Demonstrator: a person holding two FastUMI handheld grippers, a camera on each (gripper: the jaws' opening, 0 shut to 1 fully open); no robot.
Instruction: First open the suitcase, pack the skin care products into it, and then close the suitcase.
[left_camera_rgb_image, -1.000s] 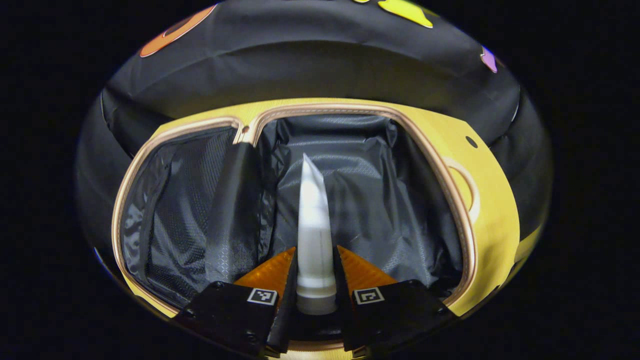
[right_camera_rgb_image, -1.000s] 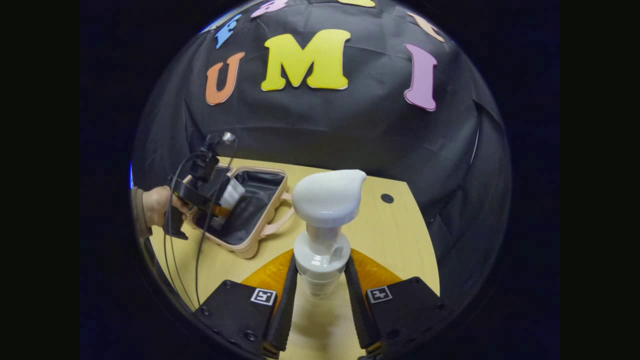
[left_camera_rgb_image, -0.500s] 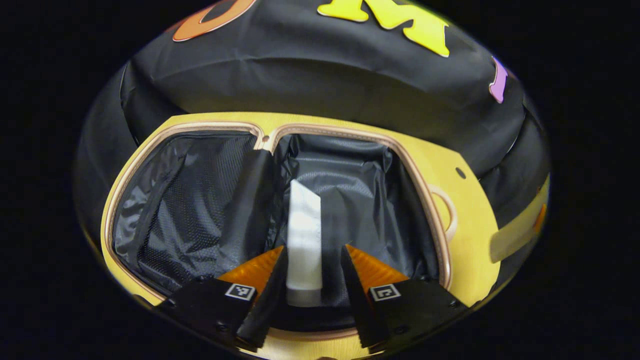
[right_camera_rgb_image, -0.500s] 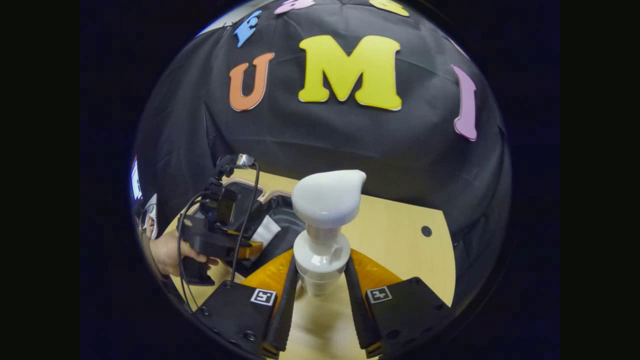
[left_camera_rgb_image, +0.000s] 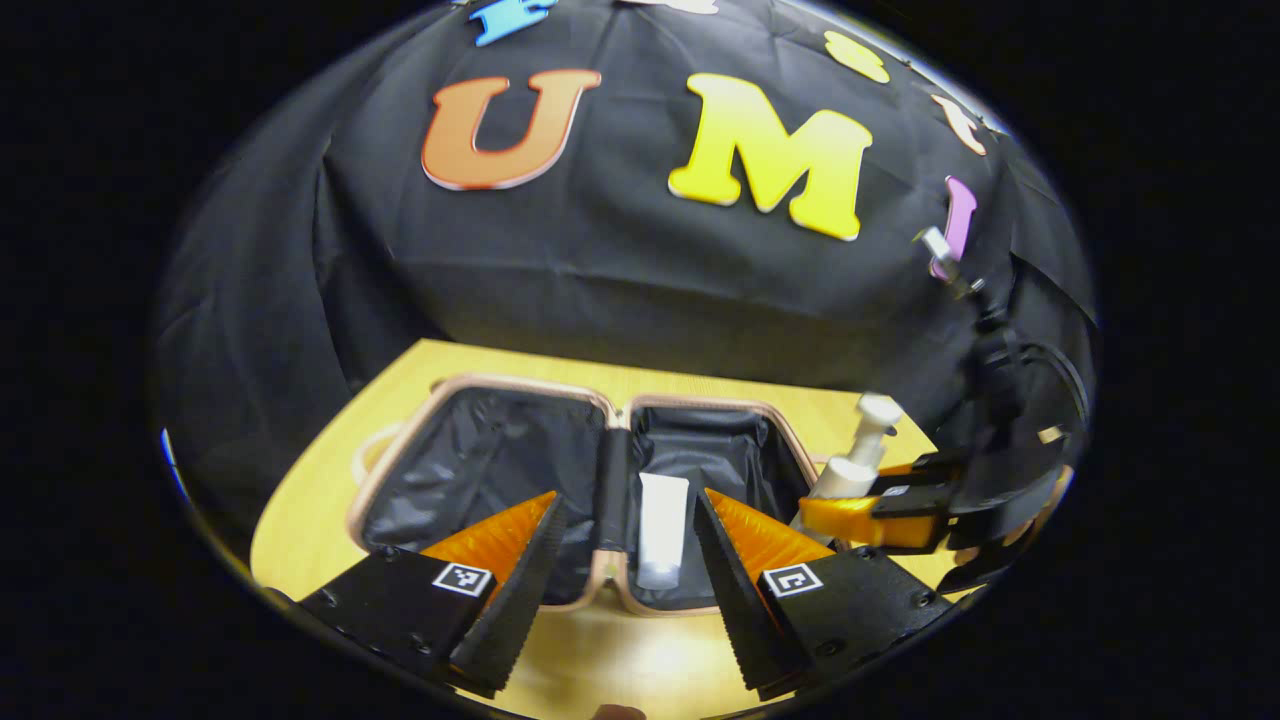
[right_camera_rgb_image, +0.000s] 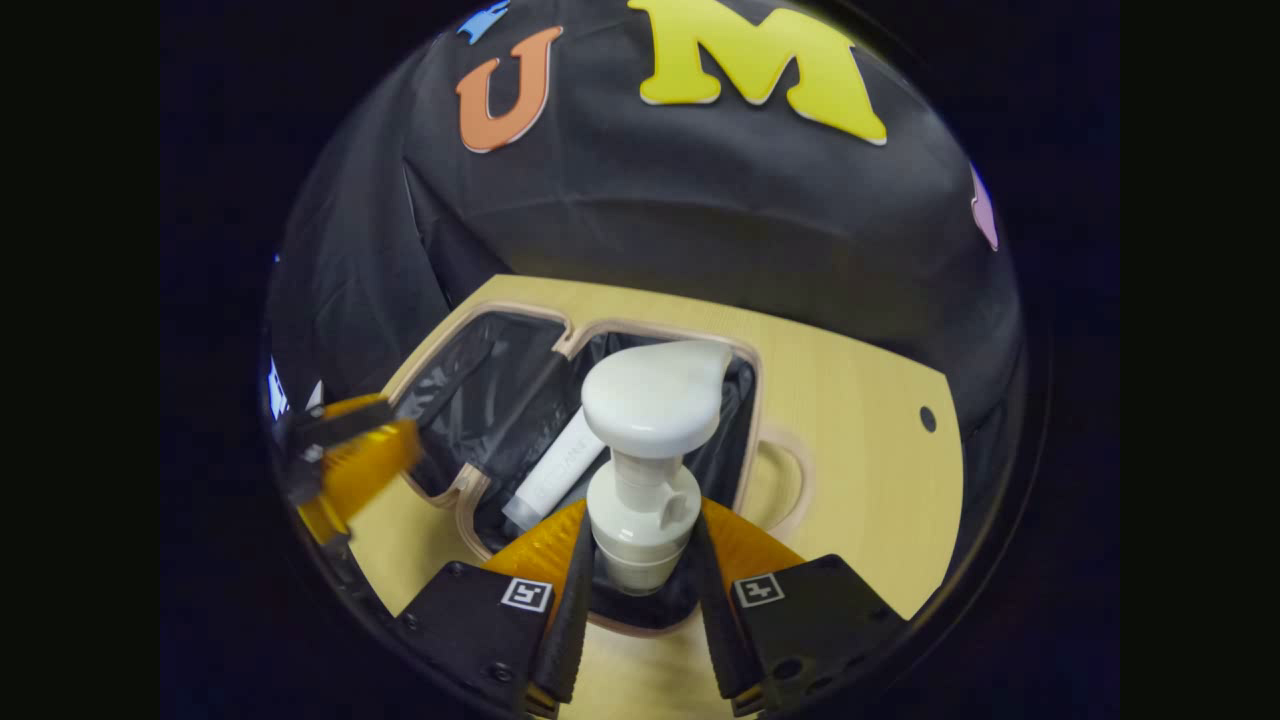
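Pale wooden table (right_camera_rgb_image: 860, 400), open suitcase (left_camera_rgb_image: 480, 470) flat on top.

- The left gripper view looks from just in front of the open suitcase (left_camera_rgb_image: 480, 470), low over the table (left_camera_rgb_image: 330, 440), facing the booth's back wall, past its own left gripper (left_camera_rgb_image: 625, 570), whose fingers stand wide apart.
- The right gripper view sits higher and nearer, looking steeply down into the suitcase (right_camera_rgb_image: 470, 390) from its front right, past its own right gripper (right_camera_rgb_image: 640, 570), whose fingers clamp the pump bottle (right_camera_rgb_image: 645, 450).
- The 2 views share the suitcase, the white tube (left_camera_rgb_image: 662, 515) (right_camera_rgb_image: 560, 470) lying in its right half, the table (right_camera_rgb_image: 860, 420) and the wall.
- Each view catches the other gripper at its edge: the right gripper (left_camera_rgb_image: 850, 515) at the right, the left gripper (right_camera_rgb_image: 350, 470) at the left.
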